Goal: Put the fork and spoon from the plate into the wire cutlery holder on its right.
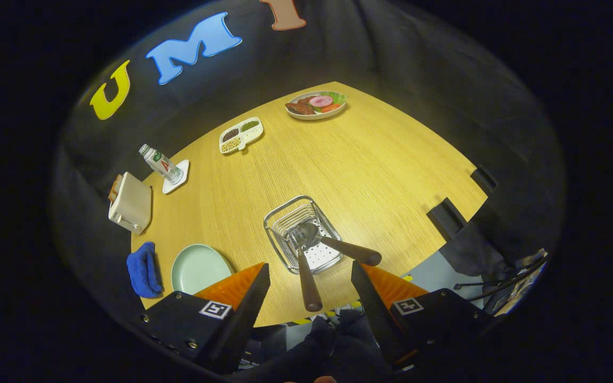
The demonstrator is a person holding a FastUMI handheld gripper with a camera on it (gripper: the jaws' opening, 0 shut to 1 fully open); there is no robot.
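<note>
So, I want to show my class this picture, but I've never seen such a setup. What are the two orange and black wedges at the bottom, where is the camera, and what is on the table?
The wedges are the two fingers of a handheld grasping tool; a person carries it, no robot arm. The camera rides on the tool and looks forward along the fingers, hence the rounded fisheye look. The fingers stand apart and hold nothing.

Just ahead of them, on the wooden table, sits a wire cutlery holder with two brown-handled utensils, the fork and the spoon, leaning out toward the tool. Left of it lies an empty pale green plate, then a blue cloth and a toaster. Beyond are a bottle on a coaster, a divided dish and a plate of food.
</note>
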